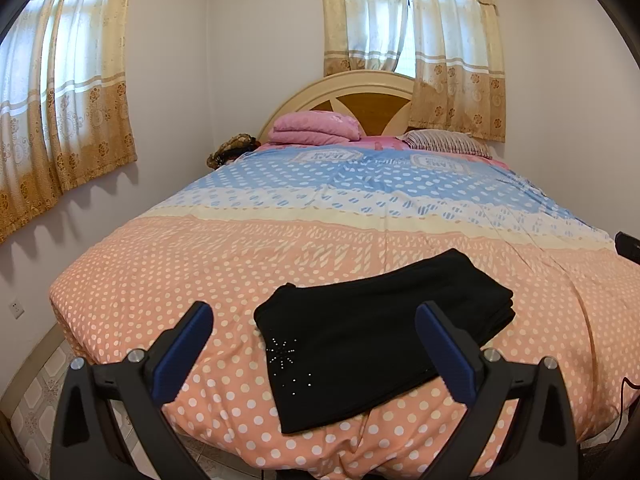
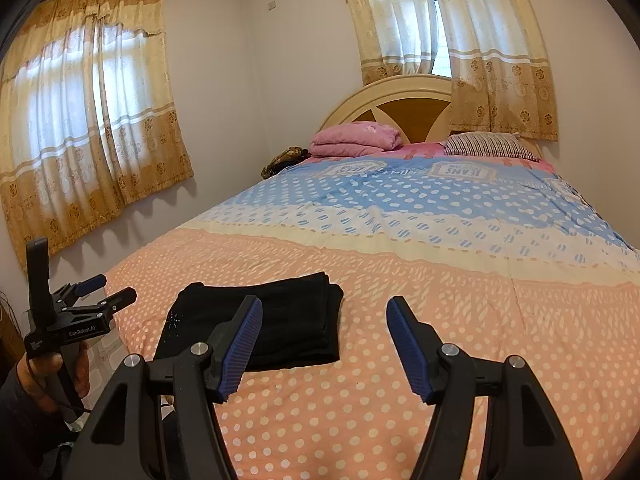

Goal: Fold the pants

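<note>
Black pants (image 1: 372, 336) lie folded into a compact stack near the foot of the bed, with a small rhinestone star on the top layer; they also show in the right wrist view (image 2: 280, 320). My left gripper (image 1: 314, 316) is open and empty, held above and just in front of the pants. It also shows at the far left of the right wrist view (image 2: 106, 288), held in a hand off the bed's left corner. My right gripper (image 2: 324, 312) is open and empty, hovering over the quilt to the right of the pants.
The bed carries a polka-dot quilt (image 1: 200, 264), peach near me and blue farther back. A folded pink blanket (image 1: 316, 128) and a striped pillow (image 1: 444, 142) lie by the headboard (image 1: 360, 92). Curtained windows are on the left wall and behind the bed. Tiled floor (image 1: 36, 392) shows at left.
</note>
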